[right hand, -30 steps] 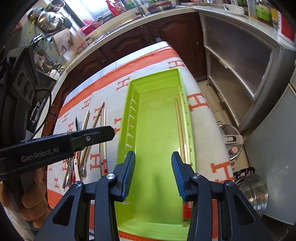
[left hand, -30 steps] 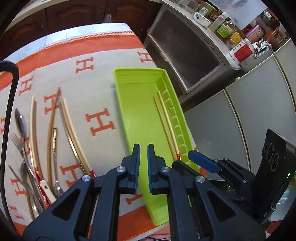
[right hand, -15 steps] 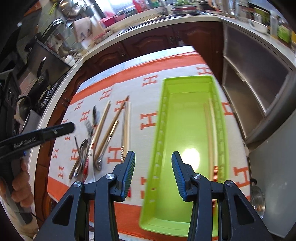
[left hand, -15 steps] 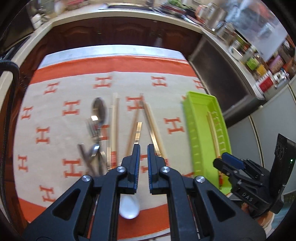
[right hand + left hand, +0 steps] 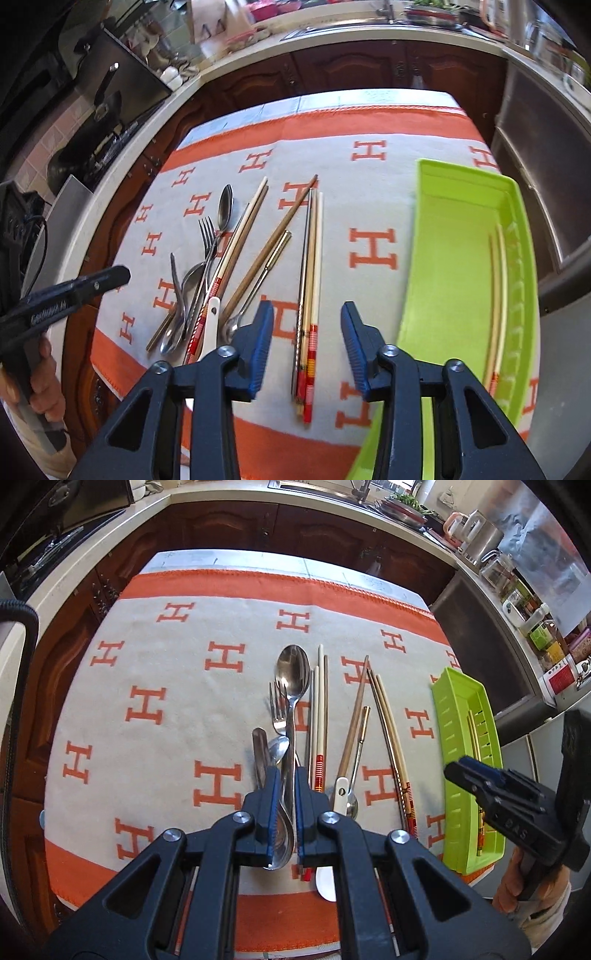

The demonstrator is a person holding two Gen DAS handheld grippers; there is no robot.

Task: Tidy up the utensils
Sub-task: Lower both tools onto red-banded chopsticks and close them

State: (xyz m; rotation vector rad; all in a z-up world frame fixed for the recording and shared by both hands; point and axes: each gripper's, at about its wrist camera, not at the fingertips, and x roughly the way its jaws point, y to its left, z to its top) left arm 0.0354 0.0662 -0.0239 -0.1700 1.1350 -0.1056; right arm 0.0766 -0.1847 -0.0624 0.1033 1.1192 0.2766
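Observation:
Spoons, a fork and several chopsticks lie loose on an orange-and-cream cloth [image 5: 166, 672]. The lime green tray [image 5: 458, 258] at the right holds one chopstick pair [image 5: 496, 295]. My left gripper [image 5: 284, 786] hovers above the spoon and fork pile [image 5: 288, 716], jaws nearly closed and holding nothing. My right gripper [image 5: 306, 321] is open above a red-ended chopstick pair [image 5: 310, 295]; it also shows at the right of the left wrist view [image 5: 491, 790]. A white ceramic spoon [image 5: 338, 797] lies among the pile.
Dark wood cabinets and a pale countertop [image 5: 221, 494] ring the table. A steel cabinet [image 5: 535, 147] stands right of the tray. Bottles and jars [image 5: 543, 635] sit on the right counter. A stove [image 5: 110, 110] is at the left.
Both grippers swung left from over the green tray. The left now hovers over the cutlery pile, the right over a chopstick pair on the cloth. Neither picked anything up.

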